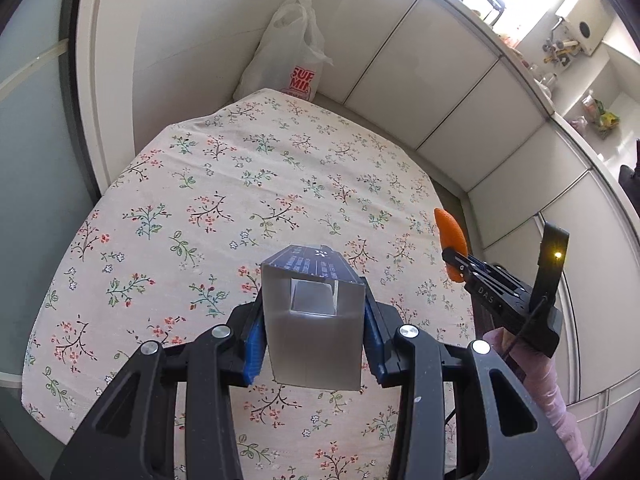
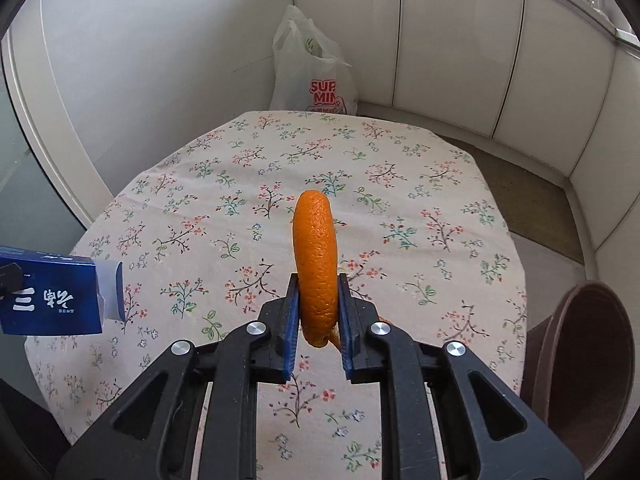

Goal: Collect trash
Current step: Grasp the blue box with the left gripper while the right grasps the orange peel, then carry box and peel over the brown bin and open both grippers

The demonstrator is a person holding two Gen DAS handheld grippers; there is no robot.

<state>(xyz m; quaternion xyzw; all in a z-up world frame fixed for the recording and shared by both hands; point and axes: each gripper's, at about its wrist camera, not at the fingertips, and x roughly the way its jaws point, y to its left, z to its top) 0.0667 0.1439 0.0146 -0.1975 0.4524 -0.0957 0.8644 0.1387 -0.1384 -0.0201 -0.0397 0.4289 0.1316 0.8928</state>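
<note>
Trash held over desk (image 2: 400, 184)
Left gripper (image 1: 314, 344) jaws clamped on light, crushable box (image 1: 316, 320); right gripper (image 2: 319, 320) jaws clamped on soft peel (image 2: 316, 256).

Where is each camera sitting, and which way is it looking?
Left wrist: on the left gripper, looking along its fingers at the blue box they clamp, over the flowery tablecloth; the right gripper and a pink sleeve show.
Right wrist: on the right gripper, looking along its fingers at the orange peel they pinch; a brown bin sits at right.
Both see the tablecloth, the white plastic bag beyond it, the box and the peel.
</note>
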